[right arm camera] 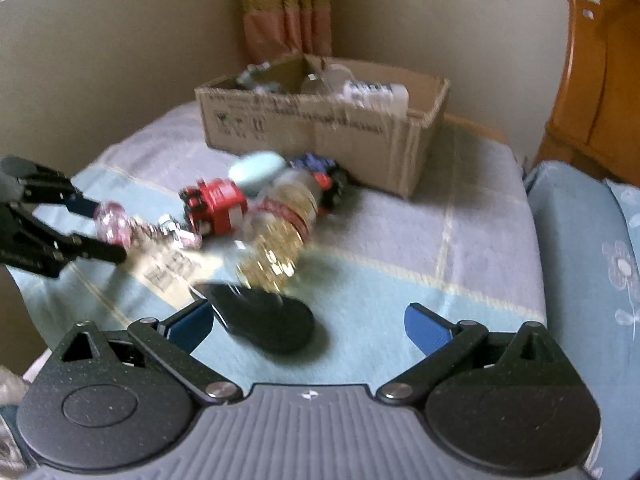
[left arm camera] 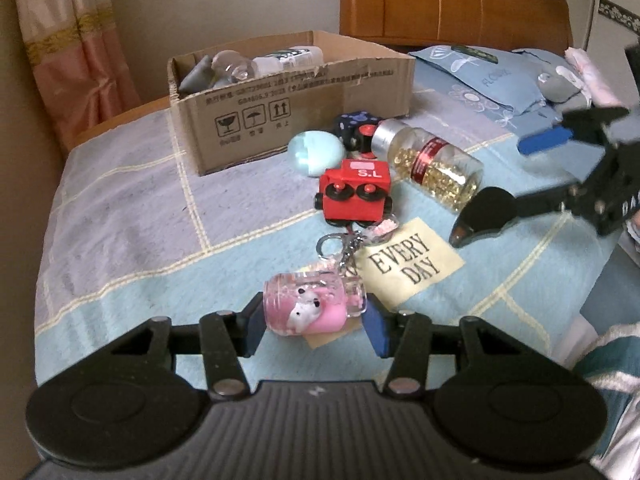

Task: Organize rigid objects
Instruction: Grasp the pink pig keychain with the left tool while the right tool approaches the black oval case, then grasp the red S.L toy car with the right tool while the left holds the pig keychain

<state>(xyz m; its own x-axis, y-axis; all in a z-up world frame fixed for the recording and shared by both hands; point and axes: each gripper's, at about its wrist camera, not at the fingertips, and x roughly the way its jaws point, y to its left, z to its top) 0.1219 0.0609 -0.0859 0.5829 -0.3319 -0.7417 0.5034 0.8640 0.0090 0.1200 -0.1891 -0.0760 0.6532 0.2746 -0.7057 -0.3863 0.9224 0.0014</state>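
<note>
My left gripper (left arm camera: 314, 320) is shut on a pink mug-shaped keychain charm (left arm camera: 314, 304), which also shows in the right wrist view (right arm camera: 114, 224). Its chain runs toward a red toy car (left arm camera: 354, 194). A bottle of gold capsules (left arm camera: 432, 162) lies beside the car; it also shows in the right wrist view (right arm camera: 276, 236). My right gripper (right arm camera: 308, 326) is open with a black oval object (right arm camera: 268, 320) lying between its fingers on the bed. A cardboard box (left arm camera: 296, 108) holding bottles stands at the back.
A pale blue egg shape (left arm camera: 318, 152) and a dark blue dotted toy (left arm camera: 356, 126) lie by the box. A cream "EVERY DAY" patch (left arm camera: 408, 264) is on the blanket. Pillows (left arm camera: 496, 80) and a wooden headboard (left arm camera: 452, 0) are at the right.
</note>
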